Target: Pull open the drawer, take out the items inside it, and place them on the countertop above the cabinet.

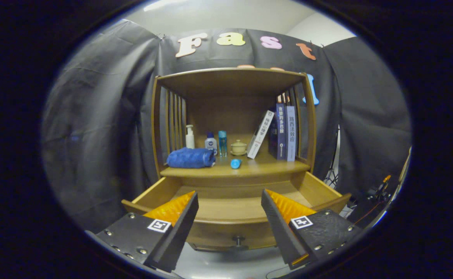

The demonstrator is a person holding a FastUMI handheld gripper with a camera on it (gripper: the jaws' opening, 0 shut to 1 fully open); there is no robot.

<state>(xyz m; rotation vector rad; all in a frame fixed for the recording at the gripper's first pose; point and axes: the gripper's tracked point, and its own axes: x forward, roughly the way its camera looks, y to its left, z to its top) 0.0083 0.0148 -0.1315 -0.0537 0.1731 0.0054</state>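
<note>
The wooden cabinet's drawer (319, 190) stands pulled out toward me, and the part of its inside that I see is bare wood. Its small knob (238, 240) shows on the front panel, low between my fingers. My gripper (229, 199) is open, hovering above the drawer's front edge with nothing between its fingers. On the countertop (273, 167) above the drawer lie a folded blue towel (191, 158) at the left and a small blue object (235, 163) near the front edge.
Further back on the countertop stand a white pump bottle (189, 136), a small white bottle (210, 142), a clear blue bottle (222, 142), a lidded cup (238, 147) and several books (282, 131). A roof panel and slatted sides enclose the shelf.
</note>
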